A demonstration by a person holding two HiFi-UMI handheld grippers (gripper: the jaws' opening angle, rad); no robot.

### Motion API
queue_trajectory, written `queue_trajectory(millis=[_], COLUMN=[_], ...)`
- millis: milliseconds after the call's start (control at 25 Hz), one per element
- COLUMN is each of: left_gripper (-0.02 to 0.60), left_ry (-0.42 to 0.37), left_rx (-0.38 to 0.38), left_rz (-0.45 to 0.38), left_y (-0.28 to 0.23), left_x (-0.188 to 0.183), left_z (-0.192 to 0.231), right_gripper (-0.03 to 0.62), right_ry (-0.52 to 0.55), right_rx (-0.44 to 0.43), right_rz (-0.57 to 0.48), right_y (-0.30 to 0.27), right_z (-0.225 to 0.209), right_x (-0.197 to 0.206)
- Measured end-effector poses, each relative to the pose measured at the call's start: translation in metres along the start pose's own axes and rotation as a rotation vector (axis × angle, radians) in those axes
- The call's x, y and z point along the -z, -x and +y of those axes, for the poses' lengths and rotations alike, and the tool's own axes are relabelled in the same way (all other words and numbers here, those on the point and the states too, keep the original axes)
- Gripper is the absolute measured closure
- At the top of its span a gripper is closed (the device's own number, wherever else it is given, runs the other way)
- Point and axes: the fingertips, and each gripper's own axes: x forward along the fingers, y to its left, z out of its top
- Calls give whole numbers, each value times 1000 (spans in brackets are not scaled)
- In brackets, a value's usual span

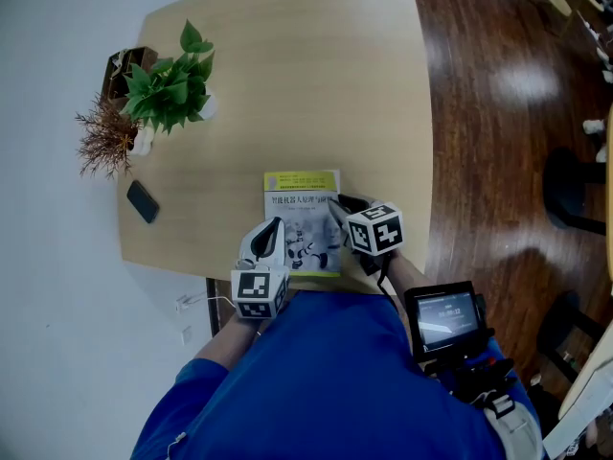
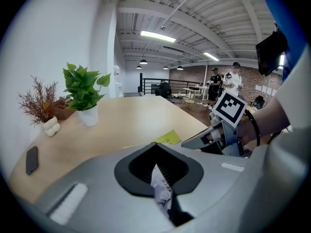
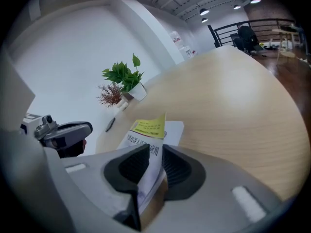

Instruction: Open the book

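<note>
Pale wood tabletop (image 1: 316,84). At its far left corner we note a white pot (image 1: 207,108) holding a green plant (image 1: 172,80), and a small vase (image 1: 142,140) of dried twigs (image 1: 103,140). The book (image 1: 301,199) lies at the near edge. We see the left gripper (image 1: 276,226) pinching its near-left part. The right gripper (image 1: 337,204) is clamped on the lifted cover's right edge.

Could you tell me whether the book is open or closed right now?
Partly open: the right claw pinches the book's cover, raised off the white page beneath.
</note>
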Motion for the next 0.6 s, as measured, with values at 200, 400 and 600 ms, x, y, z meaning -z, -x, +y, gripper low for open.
queue_trajectory(millis=[200,400,600], left_gripper=[575,575,575], left_ry=[5,16,8], left_rx=[1,-5,-14], left_rz=[1,3,-1], left_y=[1,2,3], left_x=[2,2,2], left_z=[-1,-1,0], right_gripper=[511,511,516], right_ry=[13,63,43], right_rx=[-43,-67,-85], right_rz=[40,55,69], right_y=[-4,-9,-9], right_z=[-5,-4,-3], right_x=[7,3,5])
